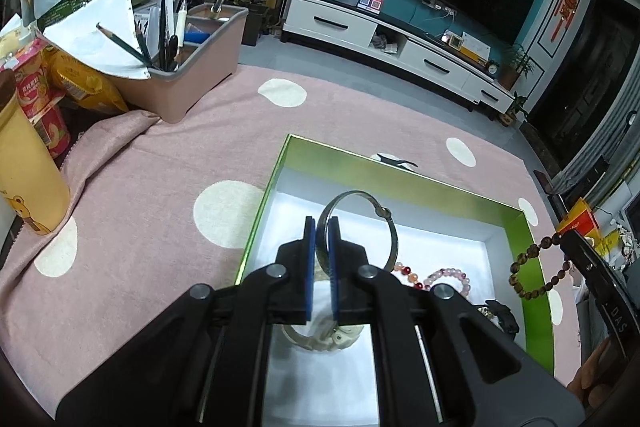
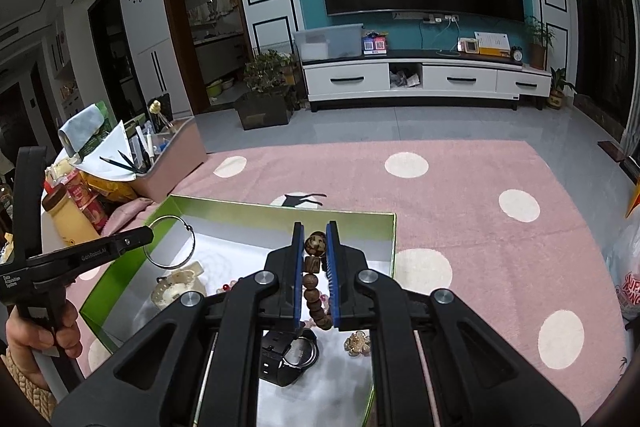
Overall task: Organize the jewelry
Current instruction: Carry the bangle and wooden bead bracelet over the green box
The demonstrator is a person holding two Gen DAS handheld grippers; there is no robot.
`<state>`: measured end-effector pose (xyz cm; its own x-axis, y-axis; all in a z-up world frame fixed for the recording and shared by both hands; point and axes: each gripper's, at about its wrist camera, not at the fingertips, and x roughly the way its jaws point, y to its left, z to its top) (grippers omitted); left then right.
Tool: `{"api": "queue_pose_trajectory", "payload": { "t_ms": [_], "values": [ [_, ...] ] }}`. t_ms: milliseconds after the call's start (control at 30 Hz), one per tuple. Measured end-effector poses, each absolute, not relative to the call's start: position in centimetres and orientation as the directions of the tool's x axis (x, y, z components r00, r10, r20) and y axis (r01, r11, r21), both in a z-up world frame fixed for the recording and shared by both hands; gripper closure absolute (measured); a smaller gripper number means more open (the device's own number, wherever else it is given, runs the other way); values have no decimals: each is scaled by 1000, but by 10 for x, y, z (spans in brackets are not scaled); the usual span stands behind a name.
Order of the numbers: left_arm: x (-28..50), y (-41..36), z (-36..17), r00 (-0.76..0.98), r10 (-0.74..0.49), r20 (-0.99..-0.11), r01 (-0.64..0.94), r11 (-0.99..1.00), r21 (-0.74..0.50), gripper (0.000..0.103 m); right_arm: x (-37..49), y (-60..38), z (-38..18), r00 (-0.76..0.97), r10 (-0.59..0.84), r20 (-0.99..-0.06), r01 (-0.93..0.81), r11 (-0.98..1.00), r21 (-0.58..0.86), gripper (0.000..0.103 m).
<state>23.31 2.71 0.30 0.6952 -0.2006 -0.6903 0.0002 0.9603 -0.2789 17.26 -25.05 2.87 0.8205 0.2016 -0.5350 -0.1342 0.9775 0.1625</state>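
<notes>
The left gripper (image 1: pixel 322 227) is pinching a thin metal bangle (image 1: pixel 360 227) by its band, above the green box (image 1: pixel 520 227). The right gripper (image 2: pixel 316 239) is clamping a brown bead bracelet (image 2: pixel 315 279) over the same box. The bangle is looking stiff, light, slippery; the beads are hanging limp, best gripped across one bead.

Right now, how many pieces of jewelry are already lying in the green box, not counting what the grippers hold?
4 visible: a cream watch at the left, a pink bead bracelet mid-box, a black watch nearer the camera, a small gold brooch beside it. The grippers may hide more.
</notes>
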Motion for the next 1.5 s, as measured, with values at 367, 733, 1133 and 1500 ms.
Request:
{"api": "queue_pose_trajectory", "payload": {
  "t_ms": [367, 733, 1133, 1500],
  "values": [
    [238, 26, -6, 675, -196, -711, -3, 963, -268, 98, 179, -250, 16, 797, 182, -575, -119, 982, 146, 93],
    [241, 20, -10, 667, -199, -718, 9, 966, -260, 98, 180, -250, 13, 790, 167, -590, -108, 985, 134, 93],
    [243, 18, -13, 664, -201, -720, 9, 965, -261, 97, 182, -247, 8, 779, 151, -608, -105, 988, 111, 93],
    [243, 16, -13, 662, -198, -723, 15, 968, -251, 97, 184, -246, 5, 768, 146, -624, -102, 989, 105, 93]
  ]
}}
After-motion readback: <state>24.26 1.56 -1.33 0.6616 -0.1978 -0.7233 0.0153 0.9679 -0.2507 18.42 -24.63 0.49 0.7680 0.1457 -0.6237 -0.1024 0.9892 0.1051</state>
